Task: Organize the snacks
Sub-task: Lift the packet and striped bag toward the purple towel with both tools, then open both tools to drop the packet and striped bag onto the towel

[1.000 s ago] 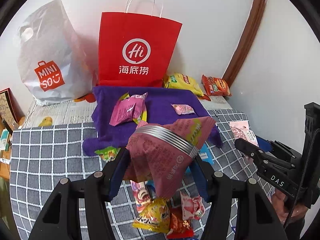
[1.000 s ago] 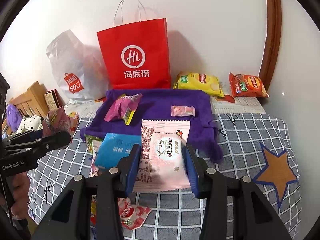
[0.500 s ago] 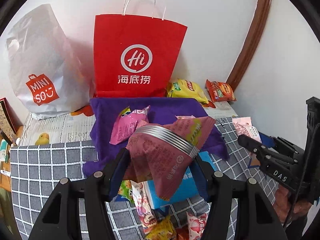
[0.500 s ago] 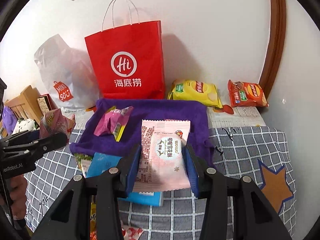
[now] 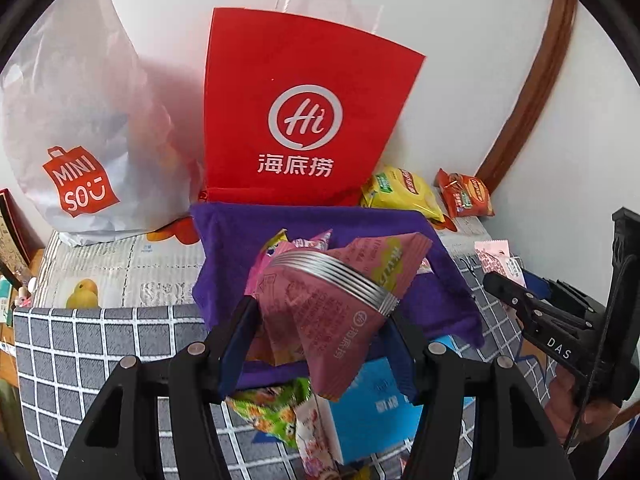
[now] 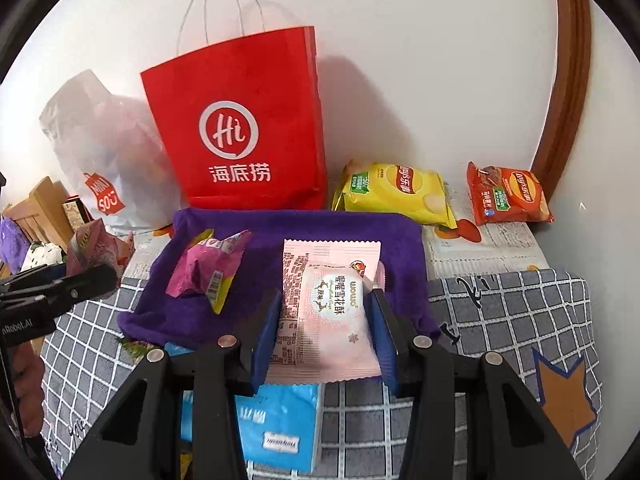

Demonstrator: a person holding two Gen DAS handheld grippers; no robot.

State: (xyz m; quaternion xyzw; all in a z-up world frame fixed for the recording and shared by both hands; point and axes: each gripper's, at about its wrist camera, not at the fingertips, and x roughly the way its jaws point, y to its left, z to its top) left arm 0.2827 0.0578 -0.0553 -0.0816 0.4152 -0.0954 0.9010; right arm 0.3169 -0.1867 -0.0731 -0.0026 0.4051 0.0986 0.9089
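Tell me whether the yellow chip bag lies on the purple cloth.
No, the yellow chip bag lies behind the purple cloth, beside the red bag.

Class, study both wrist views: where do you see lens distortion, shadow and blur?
Left wrist view: the brown door frame bows into a curve, black corners ring the picture, and the red bag's handles look smeared. Right wrist view: the same curved frame and dark corners; the red bag casts a soft shadow on the wall to its right; print on the pink packet stays sharp.

Upper centre, the red paper bag (image 6: 240,128) reads "Hi 海底捞". Left, the white plastic bag (image 5: 76,120) says "MINISO". Right, the yellow chip bag (image 6: 394,194) and red chip bag (image 6: 508,196) show "Lay's 乐事".
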